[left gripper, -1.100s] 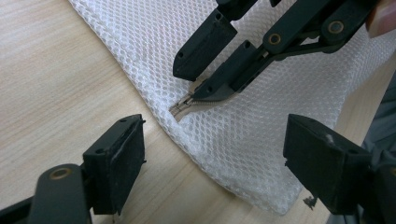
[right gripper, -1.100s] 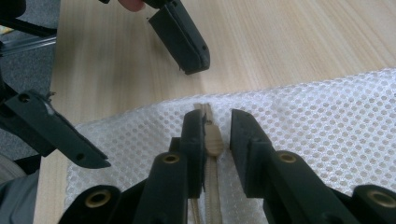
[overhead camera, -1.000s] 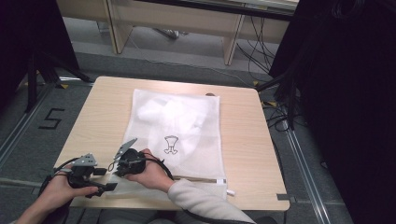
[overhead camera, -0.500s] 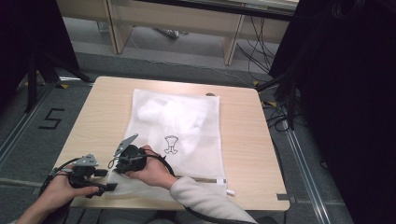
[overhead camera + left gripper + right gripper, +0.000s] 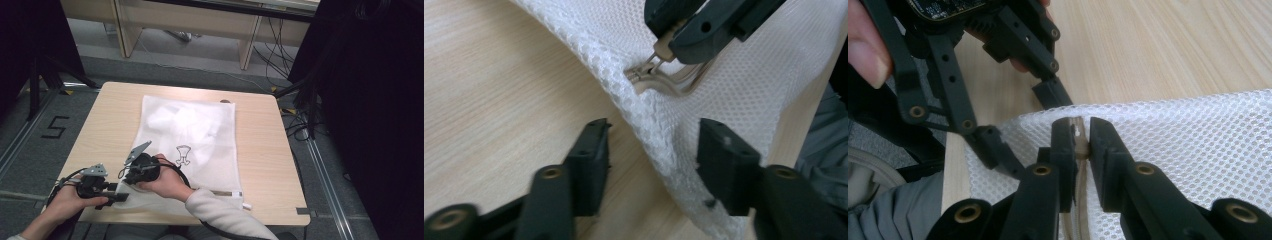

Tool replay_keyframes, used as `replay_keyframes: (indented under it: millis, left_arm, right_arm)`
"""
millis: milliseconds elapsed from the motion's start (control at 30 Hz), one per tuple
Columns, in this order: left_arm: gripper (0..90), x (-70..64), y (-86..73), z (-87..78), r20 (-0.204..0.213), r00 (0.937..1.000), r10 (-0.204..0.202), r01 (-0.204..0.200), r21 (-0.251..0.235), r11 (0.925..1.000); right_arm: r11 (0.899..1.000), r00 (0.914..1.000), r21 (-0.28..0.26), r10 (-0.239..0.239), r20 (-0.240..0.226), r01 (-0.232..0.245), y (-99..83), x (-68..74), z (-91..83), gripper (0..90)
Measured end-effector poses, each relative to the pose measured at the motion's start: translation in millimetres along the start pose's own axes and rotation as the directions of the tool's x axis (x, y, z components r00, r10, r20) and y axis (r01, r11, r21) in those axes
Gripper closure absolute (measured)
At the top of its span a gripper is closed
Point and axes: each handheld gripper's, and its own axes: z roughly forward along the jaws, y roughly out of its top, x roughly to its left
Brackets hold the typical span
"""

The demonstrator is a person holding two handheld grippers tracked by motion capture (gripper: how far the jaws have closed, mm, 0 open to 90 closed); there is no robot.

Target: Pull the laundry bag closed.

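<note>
A white mesh bag [image 5: 195, 130] lies flat on the wooden table [image 5: 260, 150], with its zipper along the near edge. At the bag's near left corner my right gripper [image 5: 131, 182] is shut on the beige zipper pull [image 5: 1079, 146]. That pull [image 5: 644, 75] shows under the right gripper [image 5: 669, 47] in the left gripper view. My left gripper [image 5: 655, 137] is open, its jaws standing on either side of a raised fold of the mesh [image 5: 659, 140] just below the pull. From the right gripper [image 5: 1079, 130], the left gripper [image 5: 1020, 117] stands open at the mesh corner [image 5: 1188, 145].
A black printed figure [image 5: 184, 154] marks the bag's middle. A small white tag [image 5: 245, 205] sticks out at the bag's near right corner. The table's near edge [image 5: 200, 220] runs just behind both hands. Cables [image 5: 280, 55] lie on the floor beyond the table.
</note>
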Motion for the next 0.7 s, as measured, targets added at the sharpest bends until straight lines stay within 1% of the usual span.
replay_keyframes:
  millis: [33, 67, 100, 133, 167, 200, 233, 267, 300, 333, 367, 400, 467, 500, 533, 567, 600, 633, 700]
  left_arm:
    - [54.1, -0.8, 0.7, 0.2, 0.001, 0.9999, -0.016, 0.016, -0.01, 0.9998]
    - [58.4, 0.0, 1.1, -0.3, 0.01, 0.9997, -0.021, 0.021, -0.002, 0.9998]
    - [62.9, -0.4, 1.7, -1.3, 0.0, 0.9998, -0.018, 0.018, 0.0, 0.9998]
    - [66.7, -0.3, 2.0, -1.5, 0.014, 0.9996, -0.026, 0.026, -0.004, 0.9996]
    - [69.5, -0.6, 2.5, -2.1, 0.017, 0.9994, -0.03, 0.03, -0.002, 0.9996]
    - [72.2, -1.3, 3.0, -2.4, 0.017, 0.9992, -0.037, 0.037, -0.002, 0.9993]
    - [74.3, -1.2, 3.5, -2.9, 0.027, 0.9987, -0.044, 0.044, 0.004, 0.999]
    - [76.4, -1.2, 3.5, -2.9, 0.027, 0.9987, -0.044, 0.044, 0.004, 0.999]
    - [78.5, -2.4, 4.1, -3.3, 0.026, 0.9976, -0.065, 0.065, -0.004, 0.9979]
    - [80.6, -2.1, 4.3, -3.5, 0.036, 0.9964, -0.076, 0.077, -0.012, 0.997]
    - [82.2, -2.4, 4.6, -4.7, 0.027, 0.9964, -0.081, 0.081, -0.014, 0.9966]
    - [83.2, -3.6, 4.5, -4.7, 0.02, 0.9956, -0.092, 0.093, -0.035, 0.9951]
    - [84.2, -3.7, 5.7, -5.9, 0.034, 0.9949, -0.095, 0.096, -0.036, 0.9947]
    - [84.5, -5.0, 5.4, -5.1, 0.025, 0.995, -0.096, 0.098, -0.059, 0.9935]
    - [84.7, -5.0, 5.4, -5.1, 0.025, 0.995, -0.096, 0.098, -0.059, 0.9935]
    - [84.8, -5.1, 6.3, -6.5, 0.027, 0.9954, -0.092, 0.093, -0.042, 0.9947]
    - [84.9, -5.2, 6.4, -6.5, 0.033, 0.9949, -0.096, 0.097, -0.048, 0.9941]
    - [85.1, -5.8, 6.0, -6.4, 0.025, 0.9946, -0.101, 0.102, -0.064, 0.9927]
    - [85.1, -5.7, 6.0, -6.9, 0.022, 0.9948, -0.1, 0.101, -0.065, 0.9928]
  right_arm:
    - [1.0, 1.0, -0.002, 0.001, -0.004, -0.001, 0.0, 0.3, -0.2, 81.8]
    - [1.0, 0.9997, -0.002, -0.023, 0.004, 0.023, -0.3, -1.3, -0.7, 81.8]
    - [1.0, 0.9998, 0.002, -0.02, 0.004, 0.02, -0.7, -0.9, -1.5, 81.8]
    - [1.0, 1.0, 0.002, -0.004, 0.003, 0.004, -1.5, 0.6, -1.4, 81.8]
    - [1.0, 1.0, 0.006, -0.003, -0.003, 0.003, -2.2, 0.6, -1.8, 81.8]
    - [1.0, 0.9999, 0.005, -0.015, 0.003, 0.015, -3.4, -0.3, -1.7, 81.8]
    - [1.0, 0.9999, 0.013, -0.016, -0.002, 0.016, -4.4, -0.4, -2.2, 81.8]
    - [1.0, 0.9999, 0.008, -0.012, -0.001, 0.012, -5.6, 0.1, -1.9, 81.8]
    - [1.0, 0.9999, 0.011, -0.016, -0.001, 0.016, -6.9, -0.8, -2.1, 81.8]
    - [1.0, 1.0, 0.015, -0.009, -0.003, 0.009, -8.1, -0.6, -2.0, 81.8]
    - [1.0, 0.9999, 0.02, -0.011, -0.003, 0.011, -9.2, -0.8, -2.1, 81.8]
    - [1.0, 0.9999, 0.026, -0.009, -0.006, 0.009, -10.4, -1.0, -2.1, 81.8]
    - [0.999, 1.0, 0.032, -0.009, -0.002, 0.009, -13.1, -1.3, -1.8, 82.0]
    - [0.999, 1.0, 0.036, -0.005, -0.005, 0.005, -14.3, -1.6, -1.9, 82.0]
    - [0.999, 1.0, 0.036, -0.005, -0.005, 0.005, -14.3, -1.6, -1.9, 82.0]
    - [0.999, 1.0, 0.04, -0.003, -0.005, 0.003, -15.8, -1.7, -2.3, 82.1]
    - [0.999, 1.0, 0.04, -0.002, -0.003, 0.002, -16.0, -1.2, -2.6, 82.2]
    - [0.999, 1.0, 0.043, -0.004, -0.002, 0.004, -16.0, -0.8, -2.8, 82.2]
    - [0.999, 1.0, 0.046, -0.001, -0.003, 0.001, -16.1, -0.2, -2.9, 82.3]
